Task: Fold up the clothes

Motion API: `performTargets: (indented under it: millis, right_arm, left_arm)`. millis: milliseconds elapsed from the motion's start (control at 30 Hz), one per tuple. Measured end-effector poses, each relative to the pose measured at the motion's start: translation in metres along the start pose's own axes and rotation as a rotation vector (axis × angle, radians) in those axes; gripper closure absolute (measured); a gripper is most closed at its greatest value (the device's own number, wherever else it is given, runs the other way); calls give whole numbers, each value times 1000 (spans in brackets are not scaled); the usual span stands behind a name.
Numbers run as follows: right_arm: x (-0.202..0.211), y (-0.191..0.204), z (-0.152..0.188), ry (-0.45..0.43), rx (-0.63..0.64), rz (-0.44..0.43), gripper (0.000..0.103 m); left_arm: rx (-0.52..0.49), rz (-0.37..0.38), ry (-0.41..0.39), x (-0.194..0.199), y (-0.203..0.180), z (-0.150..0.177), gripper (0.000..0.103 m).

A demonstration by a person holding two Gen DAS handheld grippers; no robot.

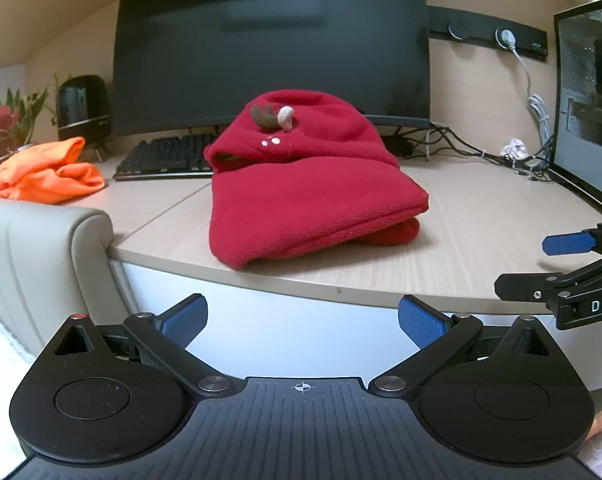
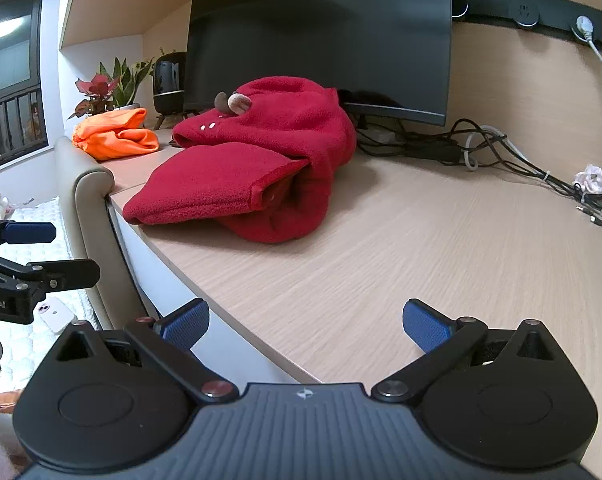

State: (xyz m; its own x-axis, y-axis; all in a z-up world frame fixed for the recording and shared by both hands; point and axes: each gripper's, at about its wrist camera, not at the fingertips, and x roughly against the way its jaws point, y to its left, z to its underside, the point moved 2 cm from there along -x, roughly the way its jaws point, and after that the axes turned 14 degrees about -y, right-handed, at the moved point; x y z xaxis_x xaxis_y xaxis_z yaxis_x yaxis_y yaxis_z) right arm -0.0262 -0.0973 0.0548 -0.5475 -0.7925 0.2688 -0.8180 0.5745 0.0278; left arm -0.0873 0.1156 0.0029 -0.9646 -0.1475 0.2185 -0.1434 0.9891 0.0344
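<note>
Fleece in deep red, a hooded garment [image 1: 309,188], lies folded into a thick bundle on the pale wood desk [image 1: 473,216], close to the front edge and in front of a dark monitor [image 1: 273,40]. Both your grippers hang back off the desk with nothing in them: the left gripper [image 1: 303,320] has its blue pads spread wide, and the right gripper [image 2: 305,326] is spread just as wide over the desk's near corner.

The bundle's long axis runs from the front edge back toward the monitor. The hood, with a small brown-and-cream antler trim [image 1: 273,116], sits at the far end and opens toward you; the folded body lies nearest you, slightly overhanging the edge on the left.

This piece looks nearly finished. If you tidy it, come in low from both sides, pinch only the top layers at the near corners, and press flat rather than lifting, since thick fleece is likely to spring open. An orange garment [image 1: 47,176] lies crumpled at the far left, well apart, probably next.
</note>
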Motion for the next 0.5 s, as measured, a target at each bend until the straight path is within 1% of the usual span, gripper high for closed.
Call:
performTargets:
  millis: [200,500]
  right_arm:
    - [0,1,1,-2,9,-26,0]
    - [-5,-3,4,6,-10,-30,0]
  left_arm:
    - [3,2,9,0,0,1,0]
    - [0,14,26,-2,-2,2,0]
